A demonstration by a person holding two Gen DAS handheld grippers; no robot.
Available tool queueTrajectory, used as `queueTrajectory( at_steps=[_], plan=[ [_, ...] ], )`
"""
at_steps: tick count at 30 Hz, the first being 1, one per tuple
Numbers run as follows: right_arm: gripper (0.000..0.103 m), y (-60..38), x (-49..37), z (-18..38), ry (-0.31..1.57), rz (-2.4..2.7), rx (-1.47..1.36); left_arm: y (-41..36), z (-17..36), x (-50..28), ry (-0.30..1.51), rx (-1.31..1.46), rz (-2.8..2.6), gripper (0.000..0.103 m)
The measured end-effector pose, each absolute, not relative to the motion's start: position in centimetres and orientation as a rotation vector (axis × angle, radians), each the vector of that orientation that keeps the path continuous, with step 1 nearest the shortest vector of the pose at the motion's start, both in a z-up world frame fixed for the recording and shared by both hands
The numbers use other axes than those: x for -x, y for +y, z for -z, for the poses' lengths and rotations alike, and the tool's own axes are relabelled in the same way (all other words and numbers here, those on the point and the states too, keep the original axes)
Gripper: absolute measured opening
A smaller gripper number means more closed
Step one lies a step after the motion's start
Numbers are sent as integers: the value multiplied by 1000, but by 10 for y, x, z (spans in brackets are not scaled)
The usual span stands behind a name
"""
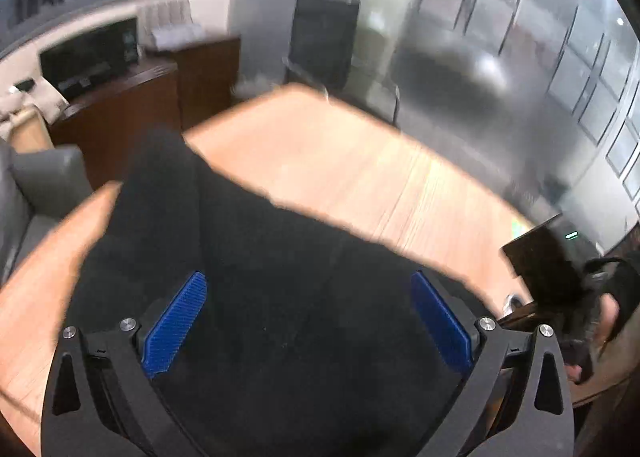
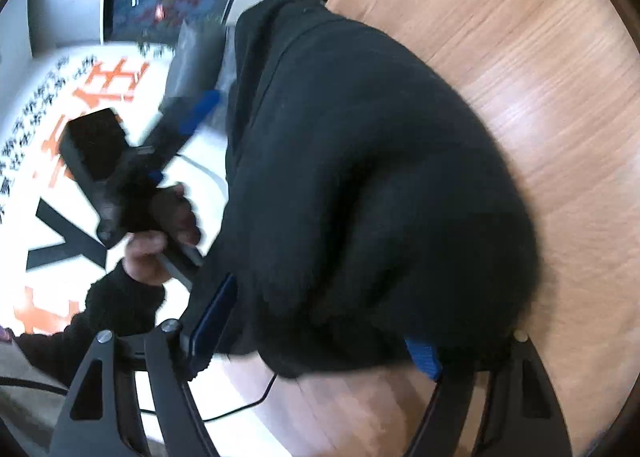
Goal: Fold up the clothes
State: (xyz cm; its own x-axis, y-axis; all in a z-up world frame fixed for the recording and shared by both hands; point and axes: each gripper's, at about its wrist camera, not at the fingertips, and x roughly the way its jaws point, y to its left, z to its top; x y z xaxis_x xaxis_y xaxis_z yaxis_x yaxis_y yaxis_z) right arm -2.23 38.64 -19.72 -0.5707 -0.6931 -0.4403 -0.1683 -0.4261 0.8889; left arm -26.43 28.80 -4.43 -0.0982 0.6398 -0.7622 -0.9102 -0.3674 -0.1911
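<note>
Wooden table (image 1: 340, 161) carries a black garment (image 2: 360, 177) — bunched between both wide-open tongs (image 1: 308, 321) (image 2: 320, 337), neither gripping it.

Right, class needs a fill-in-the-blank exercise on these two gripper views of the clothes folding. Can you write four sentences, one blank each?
1. The dark fleece garment is ____ in colour.
2. It lies on a light table top made of ____.
3. The ribbed pads on the left gripper are ____ in colour.
4. In the right wrist view, the jaws of the right gripper stand ____, fabric bunched between them.

Missing words: black; wood; blue; apart
</note>
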Motion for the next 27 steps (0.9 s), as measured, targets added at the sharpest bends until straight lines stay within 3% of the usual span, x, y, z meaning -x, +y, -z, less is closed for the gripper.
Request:
queueTrajectory(
  at_steps=[3, 4, 7, 11, 16, 21, 24, 25, 26, 27],
  plan=[
    [50, 379, 24, 202, -1392, 2122, -1237, 292, 67, 251, 445, 949, -1708, 102],
    [35, 373, 24, 203, -1377, 2144, -1224, 289, 70, 247, 440, 928, -1718, 103],
    [21, 368, 18, 179, -1228, 2243, -1173, 282, 73, 240, 410, 910, -1732, 103],
    [19, 373, 9, 153, -1118, 2291, -1135, 288, 78, 245, 407, 883, -1700, 103],
    [20, 387, -16, 171, -1129, 2209, -1245, 281, 81, 230, 431, 845, -1688, 103],
    [21, 374, -24, 135, -756, 2120, -1473, 271, 77, 227, 434, 875, -1718, 103],
    [21, 375, -29, 80, -467, 2131, -1403, 264, 60, 219, 428, 913, -1738, 102],
    [26, 377, -24, 67, -419, 2140, -1370, 255, 49, 214, 379, 923, -1756, 102],
    [42, 376, -11, 54, -369, 2166, -1320, 246, 40, 209, 332, 930, -1784, 102],
    [51, 375, 3, 41, -319, 2191, -1270, 237, 33, 201, 288, 944, -1810, 103]
  ],
)
